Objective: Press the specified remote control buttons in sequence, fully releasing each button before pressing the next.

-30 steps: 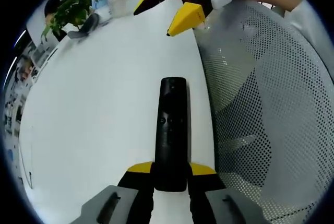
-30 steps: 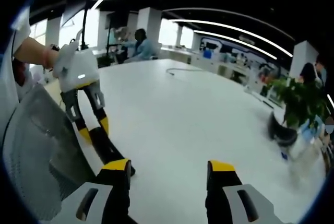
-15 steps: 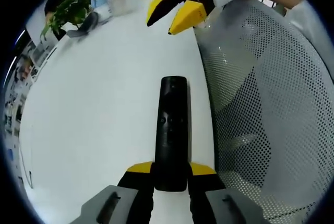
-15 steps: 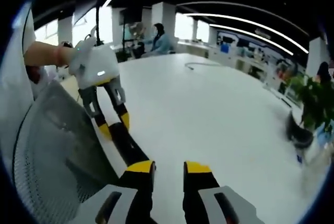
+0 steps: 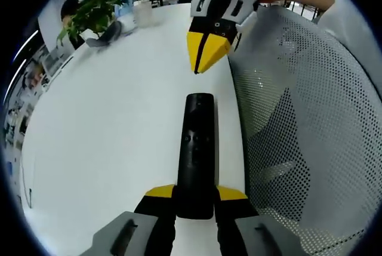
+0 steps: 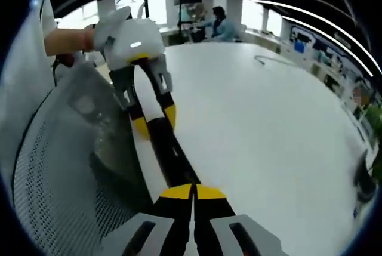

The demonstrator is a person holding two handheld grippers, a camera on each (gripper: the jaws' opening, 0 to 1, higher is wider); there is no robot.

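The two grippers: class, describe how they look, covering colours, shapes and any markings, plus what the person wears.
The left gripper has black jaws with yellow tips and grey bases with dark slots. Seen in the right gripper view, its rounded white housing carries a small lit mark. The right gripper matches: yellow tips, black jaws, grey slotted bases, tapering to a yellow wedge in the left gripper view. A white sleeve shows. No cables visible.

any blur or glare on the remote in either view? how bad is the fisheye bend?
Left gripper view: remote sharp, buttons readable, no glare; table edge bows strongly. Right gripper view: remote foreshortened, slightly soft; ceiling light strips curve hard, white table bright but not blown out.
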